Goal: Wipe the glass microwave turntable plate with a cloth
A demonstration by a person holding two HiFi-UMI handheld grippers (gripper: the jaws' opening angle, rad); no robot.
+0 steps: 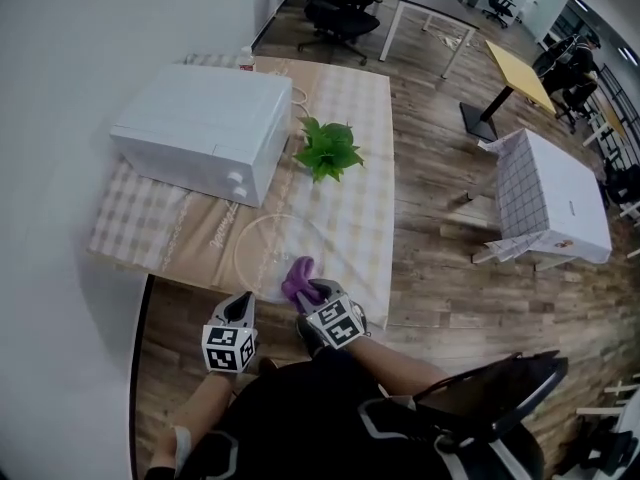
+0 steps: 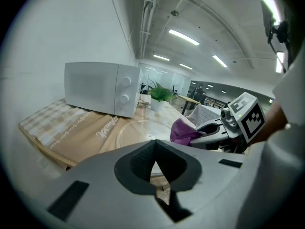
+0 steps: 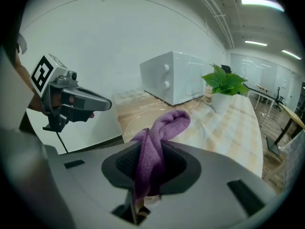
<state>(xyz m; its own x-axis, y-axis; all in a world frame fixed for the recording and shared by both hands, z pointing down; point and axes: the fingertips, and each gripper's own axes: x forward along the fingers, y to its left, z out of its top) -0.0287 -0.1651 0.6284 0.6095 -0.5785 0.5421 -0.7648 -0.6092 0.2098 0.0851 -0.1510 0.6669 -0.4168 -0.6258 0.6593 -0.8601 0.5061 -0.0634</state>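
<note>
Clamping a purple cloth (image 3: 159,130), the right gripper (image 1: 308,296) has its jaws pressed together on the lower part of the fabric, and the free end rises in a fold above them. Just to its left, the left gripper (image 1: 240,306) has its jaws closed tip to tip with nothing between them. It sits at the near table edge, short of the plate's rim.

Directly ahead of both grippers, a clear round glass turntable plate (image 1: 262,250) lies flat on a beige checked tablecloth (image 1: 365,118). The cloth hangs over its near right rim; whether it touches the glass cannot be told.

Beyond the plate and to the left stands a white box-shaped microwave oven (image 1: 200,128) with its door closed. Farther ahead of the right gripper is a leafy green potted plant (image 1: 328,150), with bare tablecloth between it and the plate.

Right of the right gripper the tablecloth ends at a straight edge, with open wooden floor (image 1: 450,248) past it. Left of the left gripper, a white wall (image 1: 60,88) runs close along the table.
</note>
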